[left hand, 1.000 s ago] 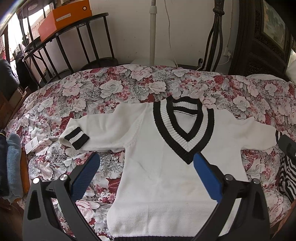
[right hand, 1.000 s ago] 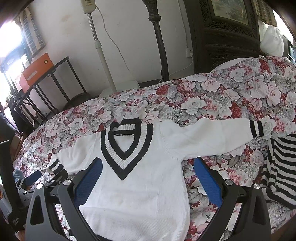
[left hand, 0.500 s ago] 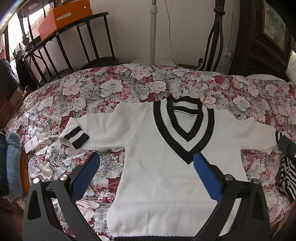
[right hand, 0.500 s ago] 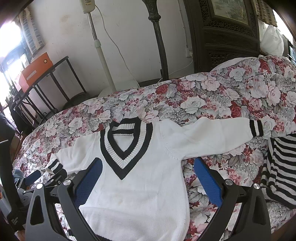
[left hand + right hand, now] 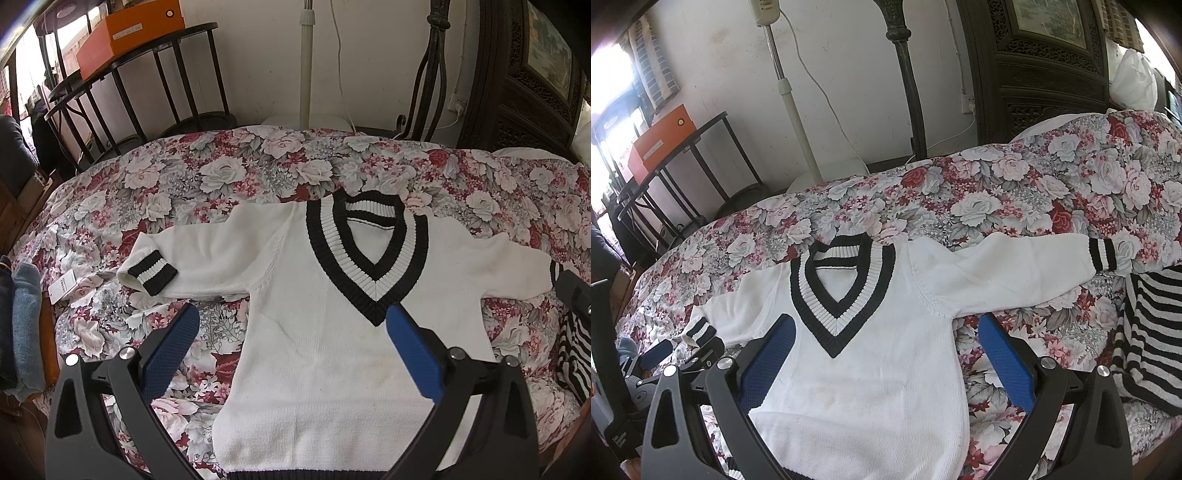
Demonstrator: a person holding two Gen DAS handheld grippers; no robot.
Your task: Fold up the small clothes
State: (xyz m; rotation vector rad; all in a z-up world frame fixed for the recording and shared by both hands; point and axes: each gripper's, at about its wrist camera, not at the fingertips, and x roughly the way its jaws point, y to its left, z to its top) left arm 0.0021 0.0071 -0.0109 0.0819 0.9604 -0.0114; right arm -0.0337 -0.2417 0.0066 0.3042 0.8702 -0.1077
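Nearest, the left tongs (image 5: 288,332) and right tongs (image 5: 886,339) gape wide, holding nothing, poised low over the hem. Beyond them, mid-frame, the white sweater (image 5: 332,332) lies flat on the floral bed (image 5: 240,177), sleeves spread, ready for folding.

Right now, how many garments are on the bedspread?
2: the white sweater spread flat in the middle, and a striped garment at the right edge, partly out of frame. Folded items left of the bed may be more.
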